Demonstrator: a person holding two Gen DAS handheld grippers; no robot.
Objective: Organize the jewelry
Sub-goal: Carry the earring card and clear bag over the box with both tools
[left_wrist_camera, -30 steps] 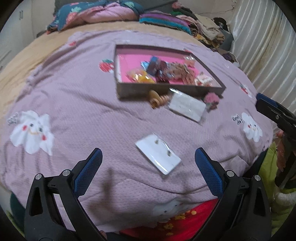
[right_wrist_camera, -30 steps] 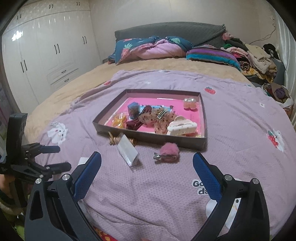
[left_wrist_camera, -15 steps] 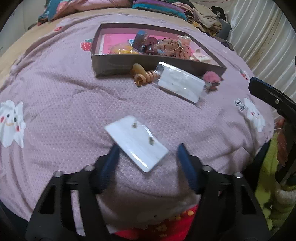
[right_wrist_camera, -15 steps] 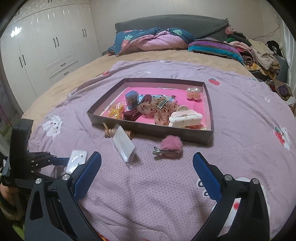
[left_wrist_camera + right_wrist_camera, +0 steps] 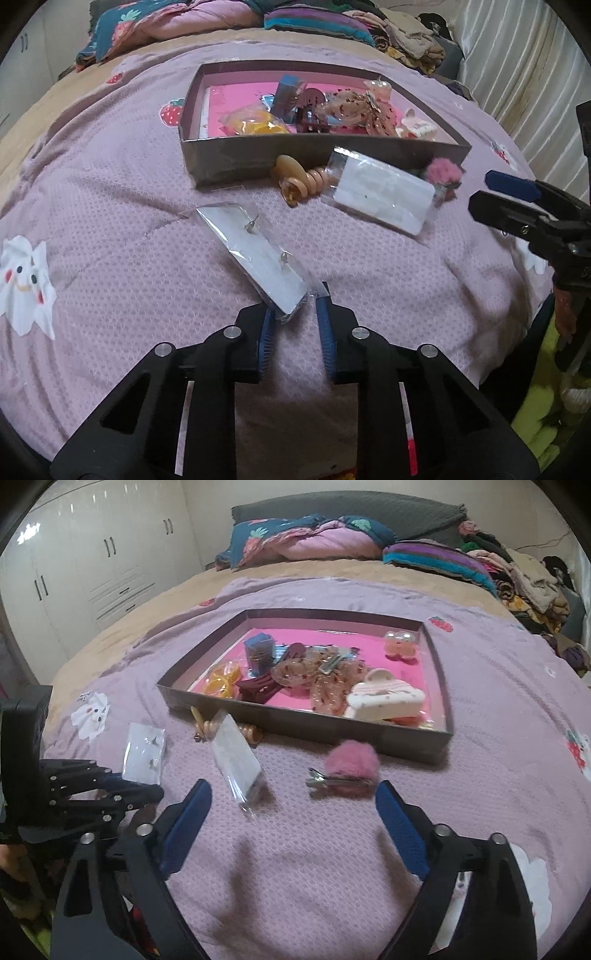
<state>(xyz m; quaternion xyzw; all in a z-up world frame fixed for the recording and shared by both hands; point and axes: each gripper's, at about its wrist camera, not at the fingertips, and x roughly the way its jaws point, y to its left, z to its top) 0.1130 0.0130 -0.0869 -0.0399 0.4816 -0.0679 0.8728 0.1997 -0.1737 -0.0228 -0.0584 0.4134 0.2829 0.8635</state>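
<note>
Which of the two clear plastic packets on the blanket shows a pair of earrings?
The earring packet at the left gripper, with two small studs on its card. The other packet, nearer the box, shows none.

**Left jaws close in on the earring card as both grippers come down**

The left gripper (image 5: 295, 314), wide open a second ago, has just been closing, and its blue pads now stand close together with the near corner of the earring card (image 5: 255, 258) between them. The card's far end appears lifted off the purple blanket (image 5: 110, 240), where before it lay flat. The right gripper (image 5: 291, 812) has come lower and nearer the pink pompom clip (image 5: 349, 768) and the second packet (image 5: 236, 757); its jaws have just been narrowing a little, with nothing between them, and still stand wide.
</note>
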